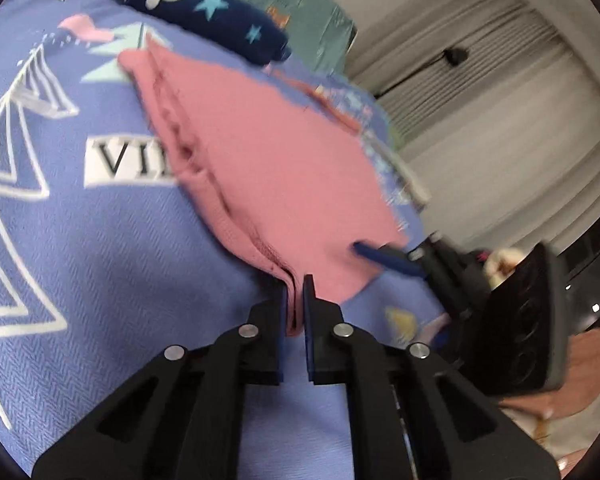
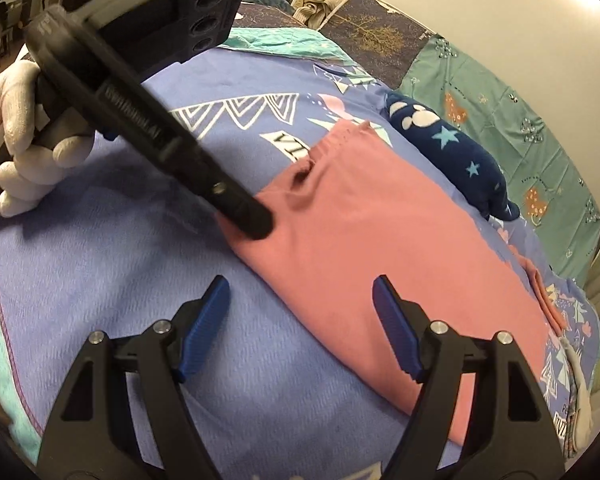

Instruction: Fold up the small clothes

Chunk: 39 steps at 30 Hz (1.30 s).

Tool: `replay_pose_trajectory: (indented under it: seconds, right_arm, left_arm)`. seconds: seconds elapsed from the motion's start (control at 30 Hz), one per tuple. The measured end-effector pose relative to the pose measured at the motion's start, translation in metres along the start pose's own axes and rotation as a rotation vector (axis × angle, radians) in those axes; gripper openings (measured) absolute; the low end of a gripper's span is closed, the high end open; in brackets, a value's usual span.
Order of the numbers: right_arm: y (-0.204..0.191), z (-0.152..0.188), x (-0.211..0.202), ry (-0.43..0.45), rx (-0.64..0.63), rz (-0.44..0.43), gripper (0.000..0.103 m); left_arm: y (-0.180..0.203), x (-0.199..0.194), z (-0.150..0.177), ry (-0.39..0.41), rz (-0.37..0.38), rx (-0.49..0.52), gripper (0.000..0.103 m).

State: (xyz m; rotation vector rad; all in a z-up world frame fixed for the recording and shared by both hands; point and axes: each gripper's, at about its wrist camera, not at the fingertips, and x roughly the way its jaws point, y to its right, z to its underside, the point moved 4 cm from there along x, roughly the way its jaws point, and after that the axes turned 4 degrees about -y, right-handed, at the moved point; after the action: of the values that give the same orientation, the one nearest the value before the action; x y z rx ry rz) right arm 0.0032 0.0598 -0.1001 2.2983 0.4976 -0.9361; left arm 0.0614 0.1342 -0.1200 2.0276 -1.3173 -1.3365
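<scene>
A pink garment (image 1: 276, 168) lies folded flat on the purple patterned blanket (image 1: 100, 248); it also shows in the right wrist view (image 2: 380, 248). My left gripper (image 1: 295, 292) is shut on the garment's near corner edge. In the right wrist view the left gripper's black body (image 2: 244, 212) rests at the garment's left edge. My right gripper (image 2: 300, 308) is open and empty, hovering just above the garment's near edge. Its blue fingertips (image 1: 380, 258) show at the garment's right corner in the left wrist view.
A folded navy garment with stars and white shapes (image 2: 448, 148) lies beyond the pink one, also in the left wrist view (image 1: 204, 12). A green patterned sheet (image 2: 520, 128) covers the bed's far side. Curtains (image 1: 500, 100) hang at the right. A crumpled beige cloth (image 2: 320, 0) sits far back.
</scene>
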Motion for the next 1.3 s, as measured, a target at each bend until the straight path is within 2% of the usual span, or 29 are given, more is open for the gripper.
replay_pose_trajectory:
  seconds: [0.1, 0.2, 0.27, 0.3, 0.37, 0.4, 0.43, 0.47, 0.53, 0.67, 0.77, 0.97, 1.07, 1.23, 1.3]
  right_arm:
    - [-0.005, -0.014, 0.004, 0.024, -0.017, 0.011, 0.074]
    - [-0.007, -0.026, 0.008, 0.053, -0.004, -0.004, 0.066]
    - [-0.005, -0.031, 0.012, 0.049, 0.012, -0.011, 0.052]
    - [-0.003, -0.032, 0.014, 0.045, 0.026, -0.016, 0.048]
    - [0.003, -0.035, 0.019, 0.035, 0.063, -0.032, 0.030]
    - [0.006, -0.036, 0.020, 0.029, 0.083, -0.048, 0.028]
    - [0.007, -0.036, 0.021, 0.028, 0.094, -0.057, 0.026]
    - [0.008, -0.036, 0.021, 0.030, 0.102, -0.058, 0.025]
    - [0.007, -0.036, 0.022, 0.030, 0.105, -0.063, 0.025]
    - [0.008, -0.034, 0.024, 0.025, 0.123, -0.084, 0.025]
    - [0.012, -0.032, 0.028, 0.018, 0.150, -0.101, 0.025]
    - [0.012, -0.028, 0.033, -0.001, 0.183, -0.128, 0.028]
    - [0.010, -0.029, 0.035, -0.008, 0.184, -0.127, 0.030]
    - [0.015, -0.032, 0.044, -0.032, 0.219, -0.120, 0.036]
    - [0.019, -0.033, 0.048, -0.034, 0.246, -0.116, 0.036]
  left_arm:
    - [0.010, -0.007, -0.008, 0.036, 0.006, 0.028, 0.006]
    - [0.012, -0.008, -0.011, 0.038, -0.002, 0.032, 0.006]
    - [0.012, -0.006, -0.010, 0.031, -0.005, 0.030, 0.007]
    - [0.012, -0.005, -0.010, 0.031, -0.006, 0.030, 0.007]
    - [0.012, -0.008, -0.008, 0.033, -0.005, 0.029, 0.007]
    - [0.012, -0.011, -0.009, 0.042, -0.010, 0.029, 0.009]
    - [0.012, -0.014, -0.009, 0.051, -0.019, 0.034, 0.016]
    - [0.012, -0.019, -0.008, 0.060, -0.027, 0.041, 0.029]
    - [0.012, -0.030, -0.011, 0.095, -0.068, 0.059, 0.045]
    - [0.002, -0.046, -0.022, 0.162, -0.144, 0.046, 0.060]
    - [-0.017, -0.044, -0.038, 0.181, -0.161, -0.010, 0.061]
    - [-0.066, -0.004, -0.078, 0.124, -0.126, -0.163, 0.062]
    - [-0.075, 0.006, -0.100, 0.143, -0.119, -0.166, 0.063]
    - [-0.080, 0.029, -0.135, 0.131, -0.163, -0.173, 0.062]
    - [-0.078, 0.037, -0.144, 0.126, -0.192, -0.160, 0.054]
